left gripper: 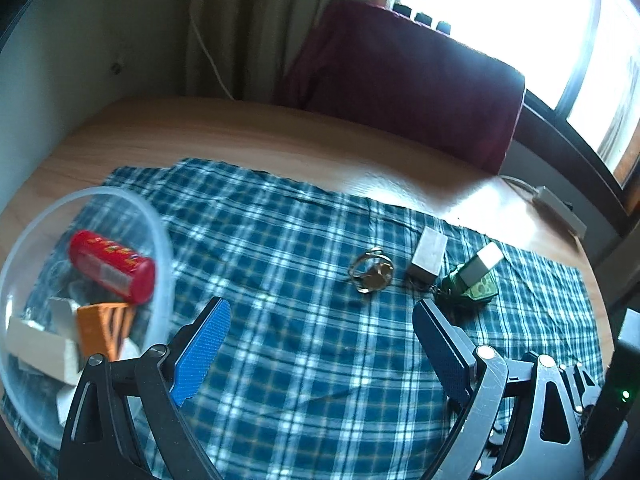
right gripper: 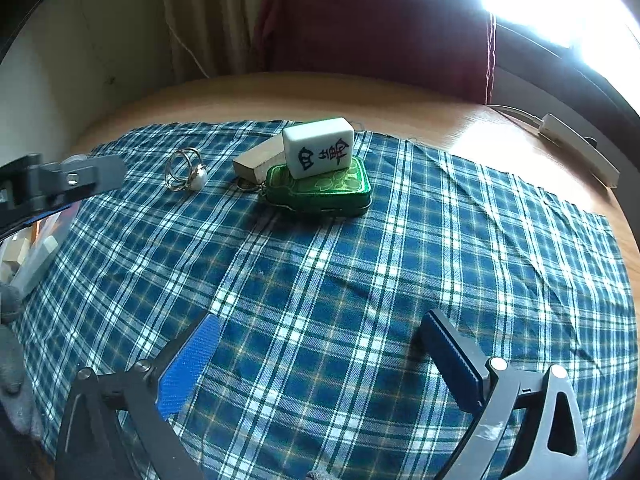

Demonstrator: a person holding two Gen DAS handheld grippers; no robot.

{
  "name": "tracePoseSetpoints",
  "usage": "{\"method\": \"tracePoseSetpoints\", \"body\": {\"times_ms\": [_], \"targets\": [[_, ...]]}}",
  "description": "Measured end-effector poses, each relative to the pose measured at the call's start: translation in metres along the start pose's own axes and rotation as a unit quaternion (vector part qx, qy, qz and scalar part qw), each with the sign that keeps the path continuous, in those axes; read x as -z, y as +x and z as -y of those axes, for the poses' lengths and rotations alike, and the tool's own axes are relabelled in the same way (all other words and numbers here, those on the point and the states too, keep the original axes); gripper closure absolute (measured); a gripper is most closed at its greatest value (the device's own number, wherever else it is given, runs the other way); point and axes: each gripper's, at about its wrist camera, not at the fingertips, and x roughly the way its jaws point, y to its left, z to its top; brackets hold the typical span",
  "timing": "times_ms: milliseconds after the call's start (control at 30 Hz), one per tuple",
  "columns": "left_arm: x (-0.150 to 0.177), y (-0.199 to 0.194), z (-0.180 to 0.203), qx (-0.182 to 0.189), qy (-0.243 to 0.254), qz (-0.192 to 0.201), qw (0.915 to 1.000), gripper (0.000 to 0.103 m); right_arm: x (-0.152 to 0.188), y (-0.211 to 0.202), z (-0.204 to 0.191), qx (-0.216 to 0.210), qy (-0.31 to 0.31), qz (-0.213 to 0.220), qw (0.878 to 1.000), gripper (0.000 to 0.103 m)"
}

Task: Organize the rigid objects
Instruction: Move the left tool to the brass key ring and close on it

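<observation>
On the blue plaid cloth [left gripper: 280, 248] [right gripper: 360, 272] lie a metal ring with a pale bead [left gripper: 371, 274] [right gripper: 185, 175], a pale wooden block [left gripper: 428, 257] [right gripper: 256, 158], and a green tin [left gripper: 474, 290] [right gripper: 324, 188] with a white mahjong tile [left gripper: 482, 262] [right gripper: 319, 148] resting on top. A clear plastic bowl [left gripper: 160, 232] at left holds a red can [left gripper: 112, 267], an orange box [left gripper: 104, 330] and pale blocks [left gripper: 40, 350]. My left gripper [left gripper: 320, 320] is open, with the ring ahead of its fingers. My right gripper [right gripper: 318, 334] is open and empty, well short of the tin.
The cloth covers a round wooden table [left gripper: 240, 132] [right gripper: 320, 92]. A dark red cushioned chair back [left gripper: 404, 80] [right gripper: 376, 28] stands behind it. A white power strip [left gripper: 560, 212] [right gripper: 576, 148] lies at the table's right edge. The left gripper's body [right gripper: 60, 188] reaches in from the left in the right wrist view.
</observation>
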Motion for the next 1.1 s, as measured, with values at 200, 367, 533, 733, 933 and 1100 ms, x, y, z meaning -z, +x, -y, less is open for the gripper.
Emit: {"method": "tracePoseSetpoints", "body": {"times_ms": [200, 367, 533, 733, 933, 1100], "targets": [[-0.007, 0.017, 0.016, 0.003, 0.014, -0.013, 0.9998, 0.011, 0.001, 0.001, -0.001, 0.003, -0.006, 0.000, 1.000, 0.000], [-0.012, 0.029, 0.027, 0.001, 0.027, -0.017, 0.9995, 0.015, 0.001, 0.001, -0.002, 0.003, -0.008, 0.001, 1.000, 0.000], [-0.014, 0.046, 0.034, -0.001, 0.035, -0.032, 0.9989, 0.029, 0.001, 0.001, -0.004, 0.002, -0.009, 0.003, 1.000, 0.000], [-0.014, 0.061, 0.039, 0.003, 0.042, -0.044, 0.9982, 0.036, 0.002, 0.001, -0.004, 0.002, -0.011, 0.003, 1.000, 0.000], [-0.019, 0.075, 0.047, 0.007, 0.045, -0.047, 0.9978, 0.051, 0.002, 0.000, -0.004, -0.002, -0.019, 0.007, 1.000, 0.000], [-0.022, 0.080, 0.043, 0.018, 0.037, -0.042, 0.9983, 0.067, 0.003, 0.000, -0.004, -0.002, -0.019, 0.008, 1.000, 0.000]]}}
